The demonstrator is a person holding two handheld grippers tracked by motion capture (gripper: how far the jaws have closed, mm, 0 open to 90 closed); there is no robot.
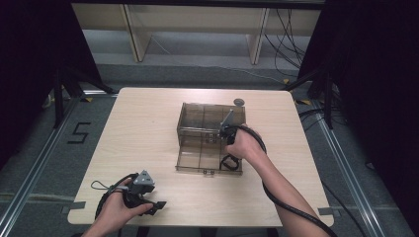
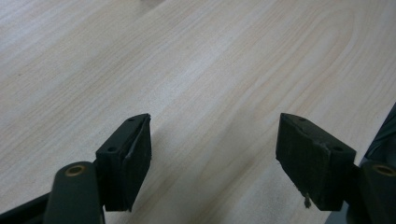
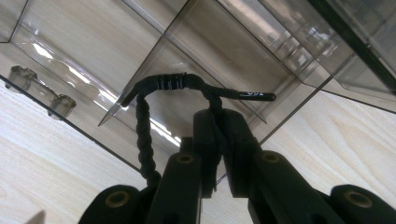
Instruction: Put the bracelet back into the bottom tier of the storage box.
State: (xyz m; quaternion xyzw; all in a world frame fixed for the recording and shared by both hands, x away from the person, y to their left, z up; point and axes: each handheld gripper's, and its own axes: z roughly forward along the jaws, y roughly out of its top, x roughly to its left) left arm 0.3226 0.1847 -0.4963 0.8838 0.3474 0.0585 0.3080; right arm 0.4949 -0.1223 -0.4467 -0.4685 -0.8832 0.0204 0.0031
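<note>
Lowering the right gripper (image 3: pixel 217 135), clamped on black braided cord loop (image 3: pixel 173 84), slowly into frame-centre smoky compartment box (image 1: pixel 210 133), clearing dividers; left gripper (image 2: pixel 215 144) wide, idle.

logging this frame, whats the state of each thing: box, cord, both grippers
clear compartment box: lid swung open, lying flat on the table
black cord: looped, pinched by the right gripper over a box compartment
right gripper: shut on the black cord
left gripper: open, holding nothing, low over bare table near the front left corner
</note>
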